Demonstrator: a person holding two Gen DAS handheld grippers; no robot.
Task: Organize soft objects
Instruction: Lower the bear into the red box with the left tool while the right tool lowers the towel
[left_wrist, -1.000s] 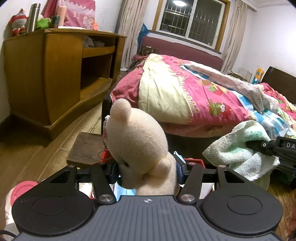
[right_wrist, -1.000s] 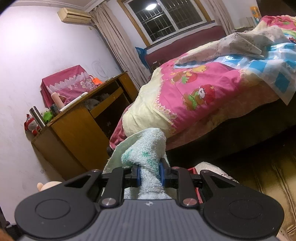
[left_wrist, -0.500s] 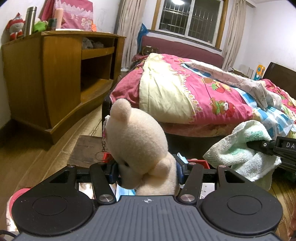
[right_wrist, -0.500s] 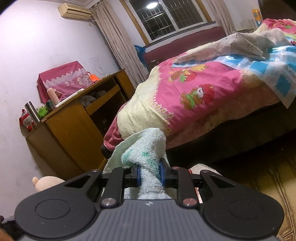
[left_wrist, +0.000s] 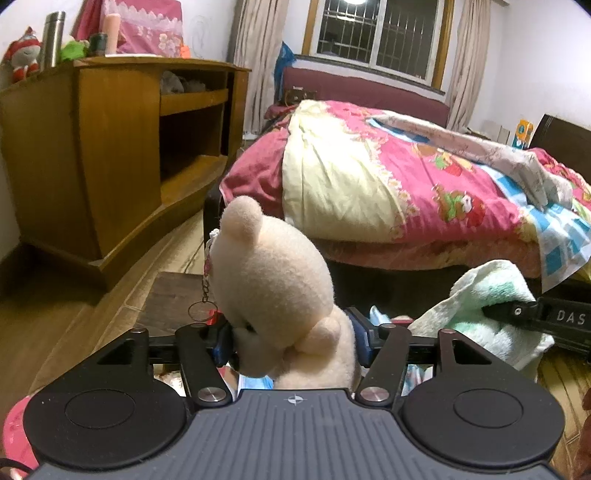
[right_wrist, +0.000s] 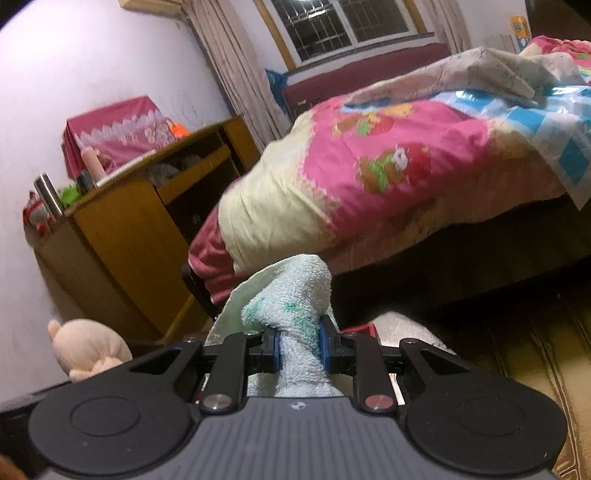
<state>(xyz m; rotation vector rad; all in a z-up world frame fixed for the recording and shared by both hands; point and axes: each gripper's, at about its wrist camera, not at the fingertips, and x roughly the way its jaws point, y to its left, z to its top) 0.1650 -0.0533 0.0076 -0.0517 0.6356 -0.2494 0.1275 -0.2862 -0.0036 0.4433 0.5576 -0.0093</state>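
Far left, the wooden cabinet (left_wrist: 122, 155) sits a touch lower and nearer in your left view than a second ago, so you've dipped down a bit. Your left gripper (left_wrist: 290, 339) has the cream teddy bear (left_wrist: 273, 280) sitting between its blue pads (left_wrist: 221, 341), head tipped down, keyring dangling off its left side. Those jaws have just been opening slightly, though both pads look like they're touching the plush, same as before. Behind it, the bed (left_wrist: 424, 192) with the pink quilt hasn't changed. Over on the right, your right gripper (right_wrist: 297, 349) is clamped narrow on the pale green towel (right_wrist: 291, 295), same bunched hold as earlier, hanging just beside the bear and above the floor.
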